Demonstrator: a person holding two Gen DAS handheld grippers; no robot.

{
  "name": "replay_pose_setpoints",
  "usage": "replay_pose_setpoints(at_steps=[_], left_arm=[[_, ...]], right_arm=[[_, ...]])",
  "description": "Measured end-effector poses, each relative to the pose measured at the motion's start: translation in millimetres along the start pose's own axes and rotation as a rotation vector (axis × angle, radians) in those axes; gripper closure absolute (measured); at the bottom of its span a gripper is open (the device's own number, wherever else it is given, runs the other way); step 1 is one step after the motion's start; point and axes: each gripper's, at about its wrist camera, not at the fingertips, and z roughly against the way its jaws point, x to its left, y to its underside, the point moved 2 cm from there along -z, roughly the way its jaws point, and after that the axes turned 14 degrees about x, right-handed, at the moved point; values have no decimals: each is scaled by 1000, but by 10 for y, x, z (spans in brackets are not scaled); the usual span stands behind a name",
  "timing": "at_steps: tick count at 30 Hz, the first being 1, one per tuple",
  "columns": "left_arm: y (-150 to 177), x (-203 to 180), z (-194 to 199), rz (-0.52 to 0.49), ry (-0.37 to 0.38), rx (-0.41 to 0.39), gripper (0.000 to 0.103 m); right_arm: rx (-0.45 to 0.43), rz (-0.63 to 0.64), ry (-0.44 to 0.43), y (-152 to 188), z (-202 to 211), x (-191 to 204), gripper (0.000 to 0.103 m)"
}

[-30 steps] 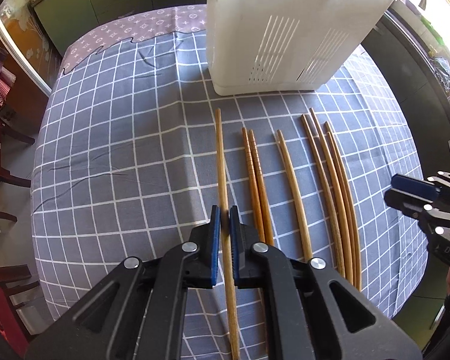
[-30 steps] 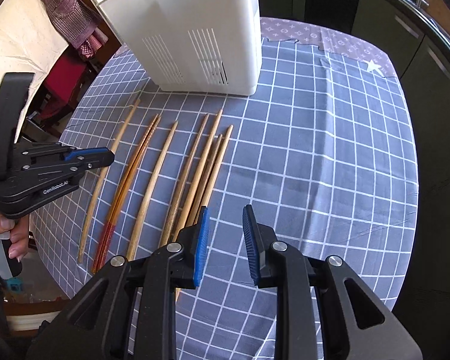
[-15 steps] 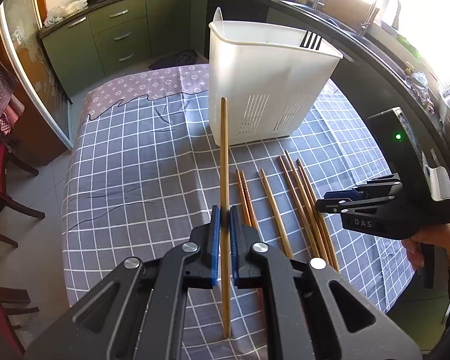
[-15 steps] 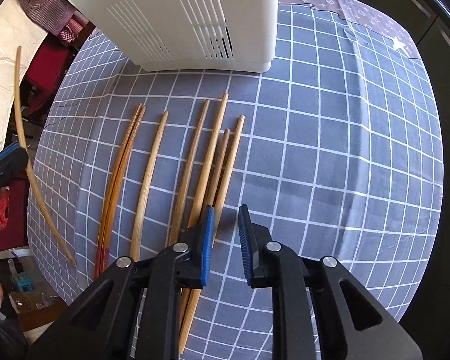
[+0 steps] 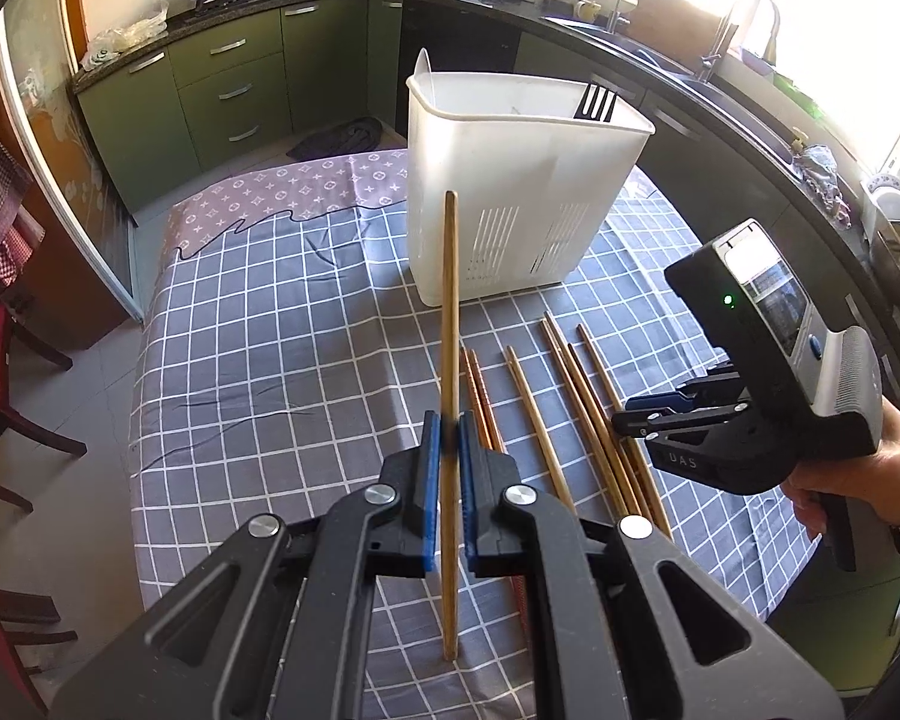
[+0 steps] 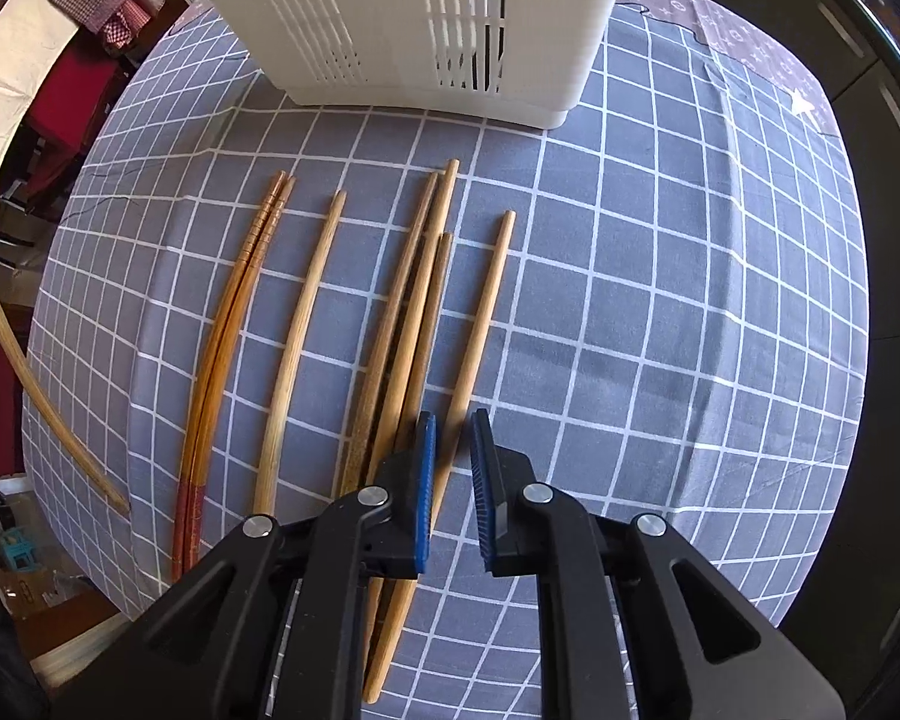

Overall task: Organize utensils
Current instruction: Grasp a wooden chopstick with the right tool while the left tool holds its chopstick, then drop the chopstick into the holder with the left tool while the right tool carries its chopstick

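A single pale chopstick (image 5: 449, 324) is being pinched between the blue pads of the left gripper (image 5: 448, 438), clear of the checked tablecloth (image 5: 258, 324), its far end showing against the white utensil caddy (image 5: 510, 198). The left wrist view is showing the caddy's open top with a black fork (image 5: 597, 103) poking out of it; the right wrist view is cutting that off and giving only its slotted lower wall. The held chopstick is appearing in the right view merely as a curved sliver at the left edge.

The other chopsticks (image 6: 306, 324) are lying side by side on the cloth in front of the caddy: a reddish pair touching each other, one alone, then a bundle of three, then the rightmost chopstick (image 6: 486, 312) a little apart. The right gripper (image 6: 452, 468) is pointing down over that last one, its jaws having just been closing, with the stick running between them; whether the pads are already pressing on it cannot be told. The left view is showing this gripper from the side, in a person's hand (image 5: 858, 480).
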Motion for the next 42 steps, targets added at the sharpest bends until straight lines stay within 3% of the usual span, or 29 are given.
replay_pose_setpoints(at_steps=[3,9,19,22,27,42], left_arm=[[9,6,22,0,2,-4,97],[33,-4,83,-7,3,-10,97],[134,-55,290,-27,18,-52,97],[177,-96,393,-45,6,-80,97],[253,-159,538,-71,-6,-116,97],[193,-286,714,-100,-38,-146,97]], right_arm=[[-2,13,8,-4,-3,40,93],[-71,17,-89,221,199,-108,96],[-412,91,-141,1057,1099,-151,96],[-468,99,-134,1292,1223,-143,96],[-501,107,-127,1493,1297,-186,96],[-569,106,-153,1595,1507,-283,96]])
